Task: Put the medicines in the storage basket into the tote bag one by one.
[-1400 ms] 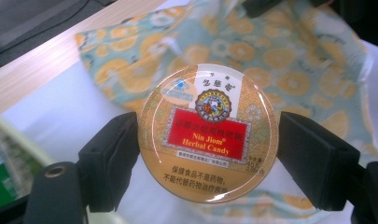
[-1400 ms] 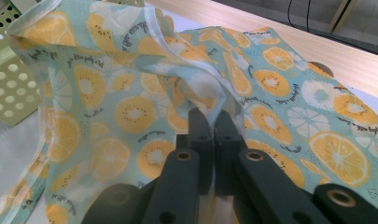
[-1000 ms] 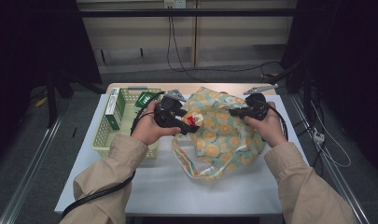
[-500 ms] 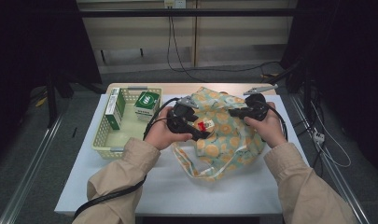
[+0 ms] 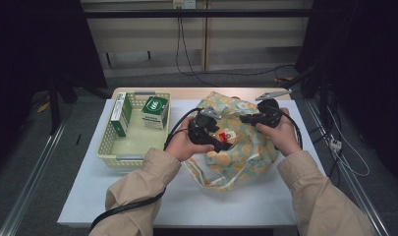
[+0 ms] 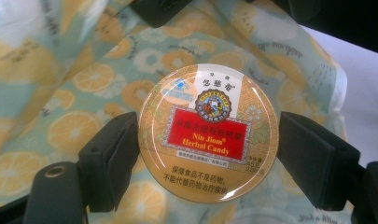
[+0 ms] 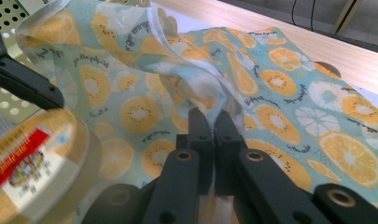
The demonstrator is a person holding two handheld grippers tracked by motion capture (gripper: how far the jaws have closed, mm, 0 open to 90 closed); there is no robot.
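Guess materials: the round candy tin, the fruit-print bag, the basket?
Candy tin: likely printed metal with a glossy lacquer; glare runs along its lid rim. Fruit-print bag: thin woven cloth, matte; it folds and bunches where the right hand-held gripper pinches it. Basket: pale yellow perforated wall, probably moulded plastic.

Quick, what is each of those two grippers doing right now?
Left gripper: closed on the round candy tin, over the fruit-print bag.
Right gripper: closed, pinching a fold of the bag's fabric.
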